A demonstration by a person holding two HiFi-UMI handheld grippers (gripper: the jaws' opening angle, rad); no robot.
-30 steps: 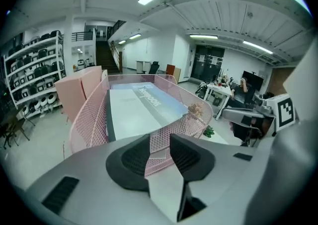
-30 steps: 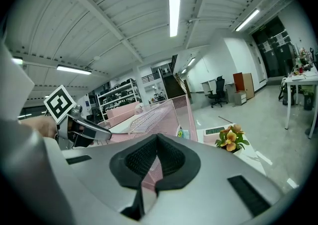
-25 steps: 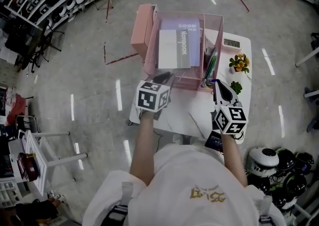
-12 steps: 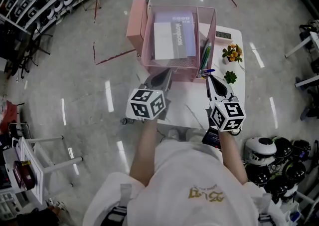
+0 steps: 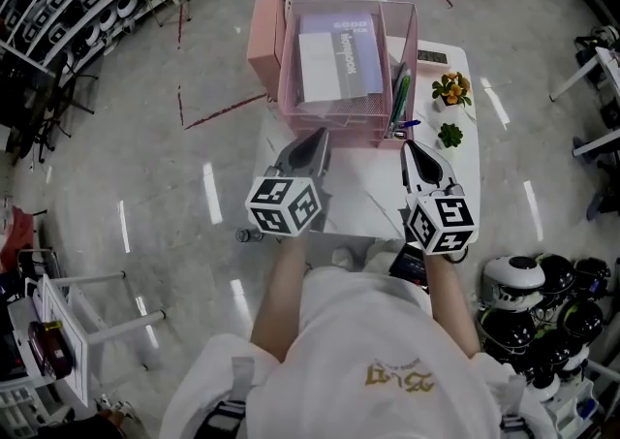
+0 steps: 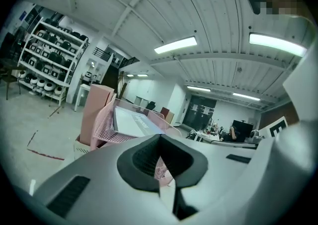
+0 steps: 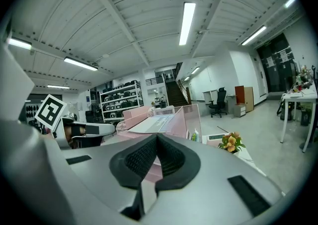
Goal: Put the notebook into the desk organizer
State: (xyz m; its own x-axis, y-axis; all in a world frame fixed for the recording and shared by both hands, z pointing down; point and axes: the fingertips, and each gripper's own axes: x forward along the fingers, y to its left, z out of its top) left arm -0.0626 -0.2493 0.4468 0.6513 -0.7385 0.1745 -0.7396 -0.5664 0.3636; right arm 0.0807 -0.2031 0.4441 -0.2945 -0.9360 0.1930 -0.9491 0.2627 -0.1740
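Observation:
A lilac and white notebook [image 5: 339, 57] lies flat on the top tray of the pink wire desk organizer [image 5: 288, 69] at the far side of the small white table [image 5: 358, 204]. My left gripper [image 5: 315, 140] hovers just short of the organizer's front, jaws shut with nothing between them. At the right, my right gripper [image 5: 415, 151] is held level with it, also shut and empty. The left gripper view shows its closed tips [image 6: 160, 142] before the notebook [image 6: 134, 122] and the organizer [image 6: 102, 127]. In the right gripper view, the closed tips [image 7: 156, 142] point past the notebook [image 7: 156, 123].
A pink box [image 5: 263, 35] stands against the organizer's left side. Pens [image 5: 399, 103] stick up at its right end. A potted orange flower [image 5: 449, 88], a small green plant [image 5: 449, 135] and a grey calculator [image 5: 430, 56] sit at the table's right. Helmets [image 5: 513, 282] lie on the floor.
Both grippers have drawn back from the organizer toward the person. The left jaws have come together. The notebook stays on the tray.

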